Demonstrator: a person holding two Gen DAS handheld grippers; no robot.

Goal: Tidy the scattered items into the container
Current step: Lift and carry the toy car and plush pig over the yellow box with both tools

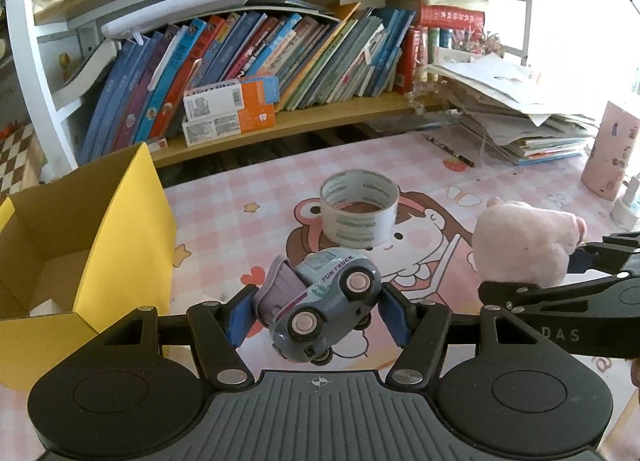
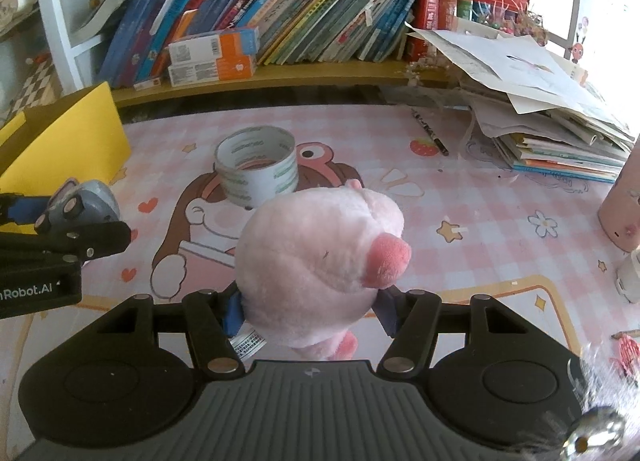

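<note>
My left gripper [image 1: 318,311] is shut on a grey-blue toy truck [image 1: 324,303], tilted and held above the pink mat, just right of the open yellow cardboard box [image 1: 120,229]. My right gripper [image 2: 310,311] is shut on a pink plush pig [image 2: 320,257], also lifted; the pig shows at the right of the left wrist view [image 1: 524,241]. The truck and left gripper show at the left edge of the right wrist view [image 2: 80,205]. A roll of clear tape [image 1: 359,207] stands on the mat behind both, also seen in the right wrist view [image 2: 256,165].
A bookshelf [image 1: 280,117] full of books runs along the back. A stack of papers and books [image 1: 520,121] sits at the back right, a pen [image 2: 430,132] beside it. A pink cup [image 2: 620,213] and a small white bottle [image 2: 630,275] stand at the right.
</note>
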